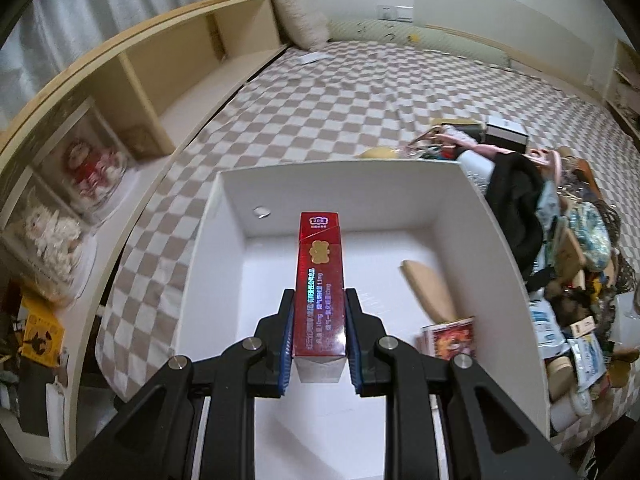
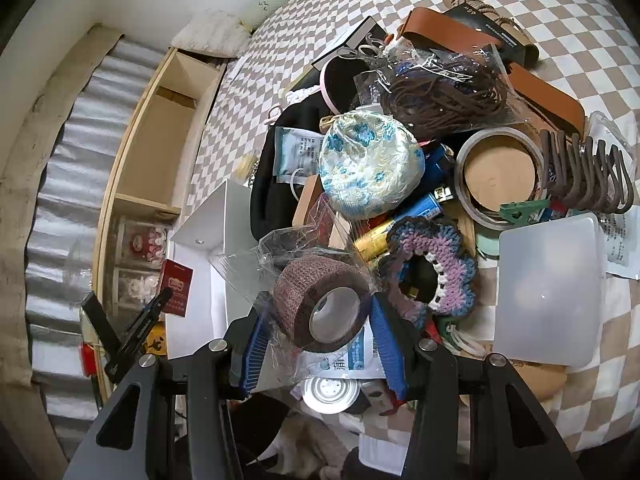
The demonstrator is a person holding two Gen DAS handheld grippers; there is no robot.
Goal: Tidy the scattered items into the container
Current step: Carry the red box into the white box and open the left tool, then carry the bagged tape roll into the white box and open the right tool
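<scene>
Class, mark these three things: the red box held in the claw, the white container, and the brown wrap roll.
red box (image 1: 320, 280), left wrist view, on its top face.
white container (image 1: 460, 208), left wrist view, on its right inner wall.
brown wrap roll (image 2: 304, 292), right wrist view, on its outer side.

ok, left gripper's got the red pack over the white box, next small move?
Probably lower a little and open: the left gripper is shut on the slim red cardboard pack, already above the open white box, whose floor below looks bare.
</scene>
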